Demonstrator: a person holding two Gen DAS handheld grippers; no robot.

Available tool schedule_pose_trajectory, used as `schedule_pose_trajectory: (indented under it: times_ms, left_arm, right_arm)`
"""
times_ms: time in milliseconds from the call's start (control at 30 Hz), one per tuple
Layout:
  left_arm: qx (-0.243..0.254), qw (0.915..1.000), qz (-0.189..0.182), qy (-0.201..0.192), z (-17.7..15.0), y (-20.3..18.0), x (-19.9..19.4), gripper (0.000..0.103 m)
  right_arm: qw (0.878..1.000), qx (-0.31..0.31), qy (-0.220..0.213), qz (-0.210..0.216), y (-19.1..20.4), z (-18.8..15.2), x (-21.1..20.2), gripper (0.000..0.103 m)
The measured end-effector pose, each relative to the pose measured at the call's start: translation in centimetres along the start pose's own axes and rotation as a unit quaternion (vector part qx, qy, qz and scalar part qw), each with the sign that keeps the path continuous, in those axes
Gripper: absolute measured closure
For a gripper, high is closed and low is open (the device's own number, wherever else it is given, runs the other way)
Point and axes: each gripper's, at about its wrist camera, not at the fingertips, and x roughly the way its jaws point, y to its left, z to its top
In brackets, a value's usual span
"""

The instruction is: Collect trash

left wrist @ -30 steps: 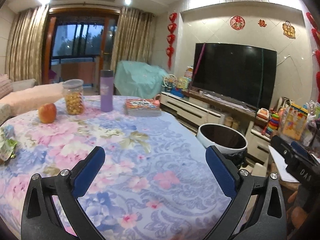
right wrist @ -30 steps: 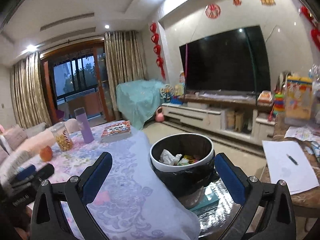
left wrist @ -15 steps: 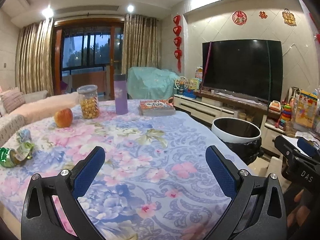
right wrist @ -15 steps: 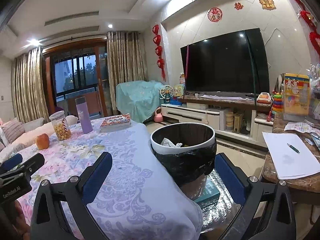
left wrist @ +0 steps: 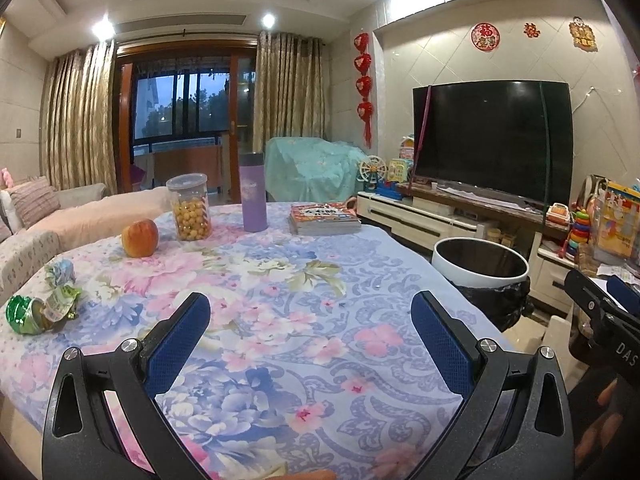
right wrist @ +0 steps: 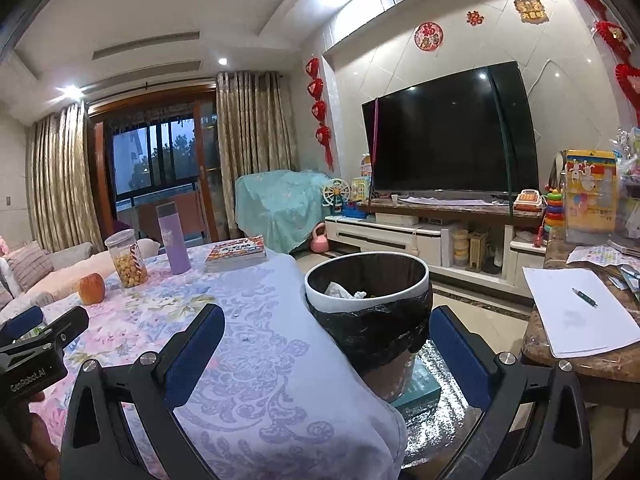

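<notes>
A table [left wrist: 320, 320] under a floral cloth fills most of the left wrist view, and a bin [right wrist: 366, 296] lined with a black bag stands just off its right edge, with crumpled paper inside. Both tools hang above the tabletop with jaws spread wide and nothing between them: the left gripper [left wrist: 310, 320] over the near edge, the right gripper [right wrist: 326, 334] at the right edge facing the bin. A book [left wrist: 324, 219], a purple flask [left wrist: 253, 192], a snack jar [left wrist: 189, 207] and an apple [left wrist: 140, 237] sit along the far edge. Crumpled wrappers [left wrist: 42, 304] lie at the left edge
</notes>
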Motion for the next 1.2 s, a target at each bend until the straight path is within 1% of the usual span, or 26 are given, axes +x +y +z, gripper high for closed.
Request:
schedule_pose_trajectory:
  times_ms: [633, 1200]
  left_arm:
    - [0.003, 0.9999, 0.014, -0.008, -0.11, 0.20, -0.32, 0.000]
    - [0.000, 1.0000, 0.006, -0.003, -0.23, 0.42, -0.25, 0.000]
  right_arm:
    - [1.000, -0.001, -0.003, 0.008, 0.46, 0.00, -0.02, 0.000]
    - [1.000, -0.001, 0.000, 0.012, 0.40, -0.08, 0.13, 0.000]
